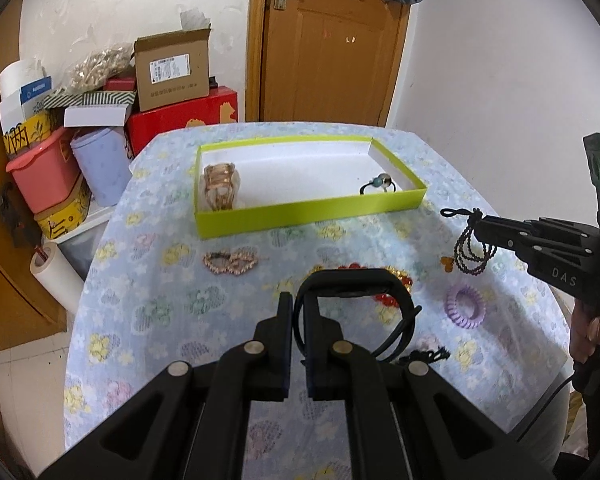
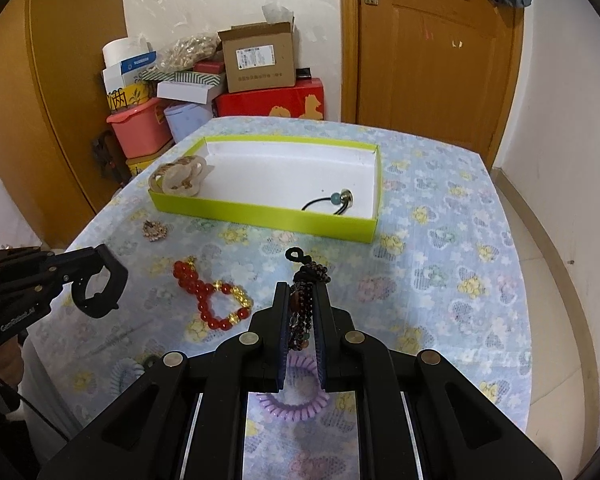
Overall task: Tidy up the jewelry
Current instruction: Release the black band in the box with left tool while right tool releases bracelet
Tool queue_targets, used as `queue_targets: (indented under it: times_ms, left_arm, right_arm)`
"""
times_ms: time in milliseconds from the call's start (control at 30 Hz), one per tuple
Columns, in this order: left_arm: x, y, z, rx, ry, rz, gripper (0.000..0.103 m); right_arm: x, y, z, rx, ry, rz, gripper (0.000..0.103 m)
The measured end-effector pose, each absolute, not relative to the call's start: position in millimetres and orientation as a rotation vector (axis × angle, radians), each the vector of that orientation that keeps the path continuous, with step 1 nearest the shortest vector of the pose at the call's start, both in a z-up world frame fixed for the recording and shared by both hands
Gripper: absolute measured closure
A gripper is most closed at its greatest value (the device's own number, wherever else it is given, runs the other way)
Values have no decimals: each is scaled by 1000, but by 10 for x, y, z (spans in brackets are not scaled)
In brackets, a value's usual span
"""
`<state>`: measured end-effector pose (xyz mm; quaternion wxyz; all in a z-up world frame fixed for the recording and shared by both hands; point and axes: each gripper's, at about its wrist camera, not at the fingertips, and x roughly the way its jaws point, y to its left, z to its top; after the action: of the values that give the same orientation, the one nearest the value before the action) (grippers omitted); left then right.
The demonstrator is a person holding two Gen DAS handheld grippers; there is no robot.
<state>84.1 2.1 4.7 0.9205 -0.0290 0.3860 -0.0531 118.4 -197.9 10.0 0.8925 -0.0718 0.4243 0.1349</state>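
**Mei:** Flowered cloth covers the table (image 2: 440, 240), with a stack of boxes (image 1: 172, 68) by the wall and a wooden door (image 2: 432, 48) behind. How far along are we?

**Tom:** Partway, I'd judge. The green tray (image 1: 312, 208) already holds a gold hair claw (image 1: 220, 188) at its left end and a black hair tie with beads (image 2: 334, 200) at the right.

**Mei:** And the grippers?

**Tom:** Both are pinched nearly shut on something. The left gripper (image 1: 298, 312) holds a black band (image 1: 352, 284) above the cloth; the right gripper (image 2: 303, 312) clamps a dark beaded bracelet (image 2: 306, 280) that dangles from its tips.

**Mei:** What's left on the cloth?

**Tom:** A red and gold bead bracelet (image 2: 212, 300), a purple coil hair tie (image 1: 465, 306), and a gold rhinestone clip (image 1: 230, 264) just in front of the tray.
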Motion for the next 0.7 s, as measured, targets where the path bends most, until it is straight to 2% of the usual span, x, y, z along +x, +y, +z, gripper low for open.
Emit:
queue_targets:
  times_ms: [700]
  left_arm:
    - [1496, 75, 353, -42, 750, -105, 98]
  right_arm:
    - [1690, -1917, 347, -167, 829, 324, 92]
